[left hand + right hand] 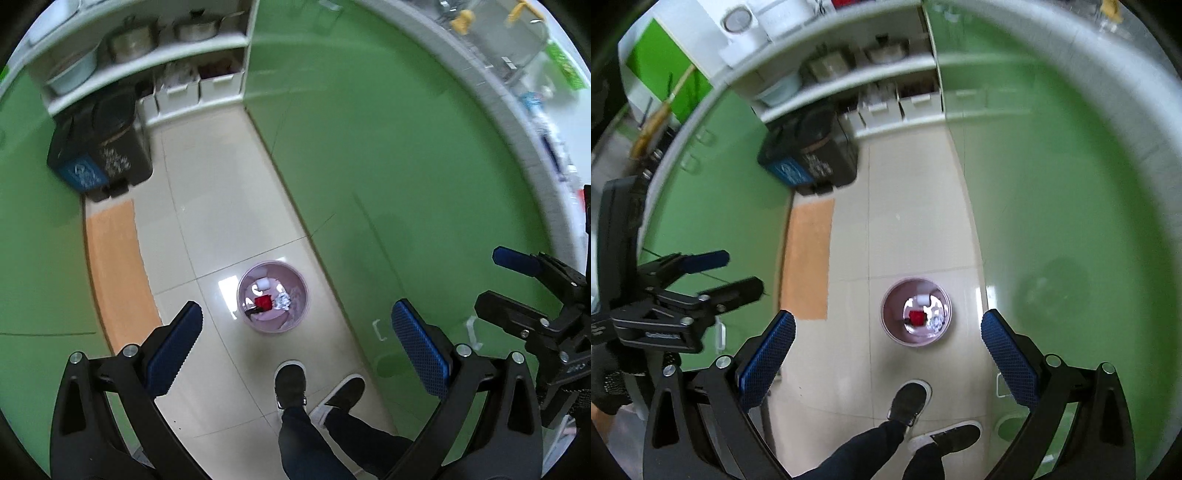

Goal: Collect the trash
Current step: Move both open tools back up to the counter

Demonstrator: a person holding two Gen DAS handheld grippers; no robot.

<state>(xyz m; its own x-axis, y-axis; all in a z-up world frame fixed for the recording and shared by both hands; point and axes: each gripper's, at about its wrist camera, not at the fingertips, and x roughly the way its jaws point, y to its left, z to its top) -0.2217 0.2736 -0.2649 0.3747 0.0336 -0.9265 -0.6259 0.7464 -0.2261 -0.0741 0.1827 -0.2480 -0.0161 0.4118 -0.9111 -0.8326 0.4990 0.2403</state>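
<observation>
A small pink wastebasket (272, 297) (916, 312) stands on the tiled floor far below both grippers. Inside it lie a red object (263, 303) (916, 316), a crumpled foil ball (283, 301) (936, 322) and a white paper roll (262, 284) (922, 299). My left gripper (295, 325) is open and holds nothing, with the basket framed between its blue pads. My right gripper (888, 332) is likewise open and holds nothing above the basket. In the left wrist view the right gripper (458, 280) shows at the right edge, open; in the right wrist view the left gripper (738, 271) shows at the left edge, open.
Green cabinet fronts (388, 166) line both sides of the narrow aisle. A black two-part recycling bin (99, 147) (809, 155) stands at the far end under white shelves with pots (133, 40). An orange mat (114, 273) (809, 258) lies on the left. The person's black shoes (291, 384) (910, 402) stand just before the basket.
</observation>
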